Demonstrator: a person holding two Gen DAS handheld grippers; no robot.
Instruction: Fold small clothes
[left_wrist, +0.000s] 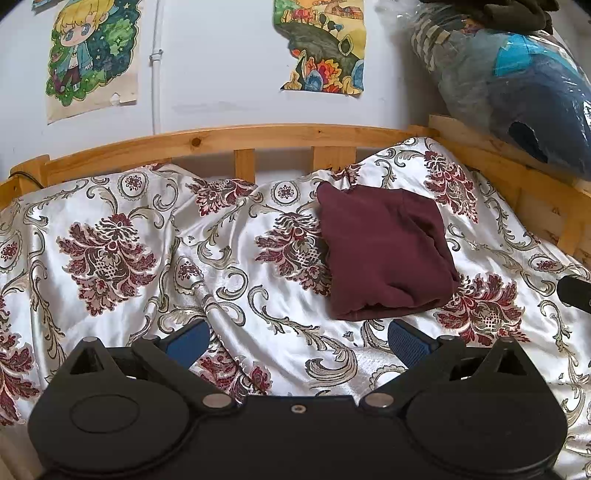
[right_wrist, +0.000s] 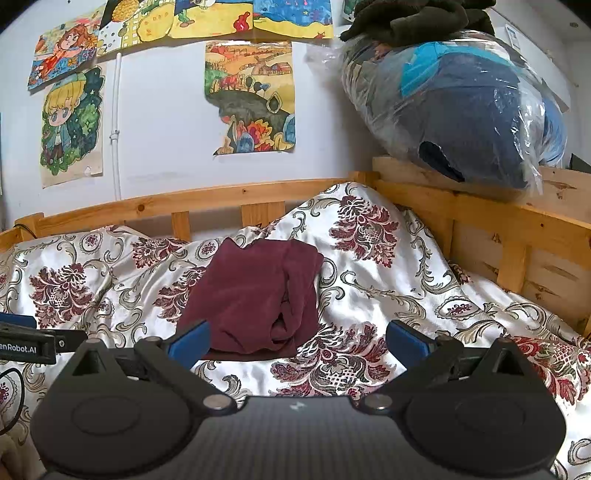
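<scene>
Dark maroon soft-knit garment: lies on the bed as a compact folded bundle, apparently finished; only tidying seems left. Left gripper and right gripper: both spread wide, empty, just short of it. Glossy white floral-damask bedspread, rumpled. Pine bed rail; taped drawings; plastic-bagged bedding above.

Left of the folded maroon garment the rumpled floral bedspread lies bare and open. Behind the garment the wooden bed rail blocks passage; to its right, a plastic-wrapped bundle overhangs the side rail.
</scene>
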